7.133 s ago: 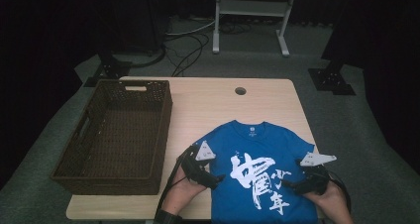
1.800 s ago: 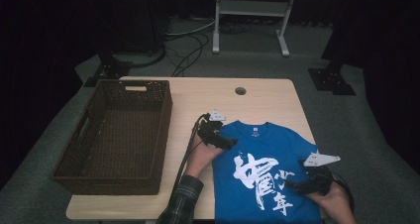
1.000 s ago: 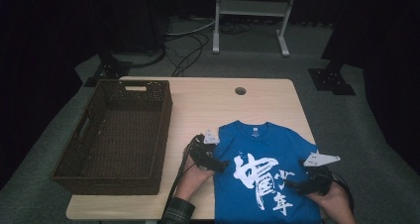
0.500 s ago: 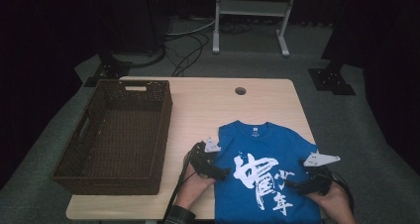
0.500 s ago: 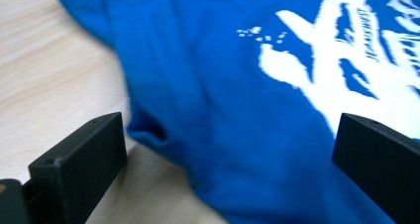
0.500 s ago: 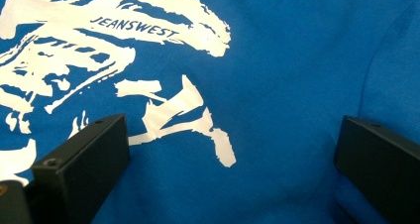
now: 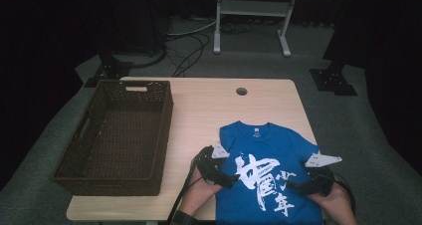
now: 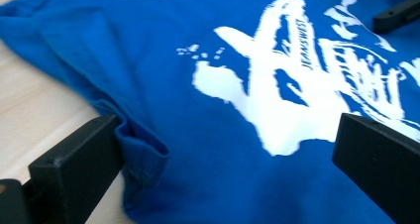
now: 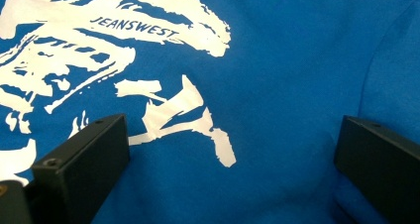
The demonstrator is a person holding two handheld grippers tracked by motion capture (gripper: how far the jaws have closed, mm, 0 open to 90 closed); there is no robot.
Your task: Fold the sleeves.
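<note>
Blue T-shirt flat at the surface's near right corner

Wicker basket [image 7: 119,135] fills the left side; left tongs [image 7: 226,177] and right tongs [image 7: 298,186], both spread wide, rest on the T-shirt [image 7: 268,155], its hem cut off; dark room behind.

A pale wooden table [image 7: 209,110] stands on grey carpet [image 7: 378,135] in a dark room.

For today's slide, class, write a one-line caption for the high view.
Two hand-held grippers, left gripper and right gripper, poised over a blue T-shirt beside a wicker basket.
</note>
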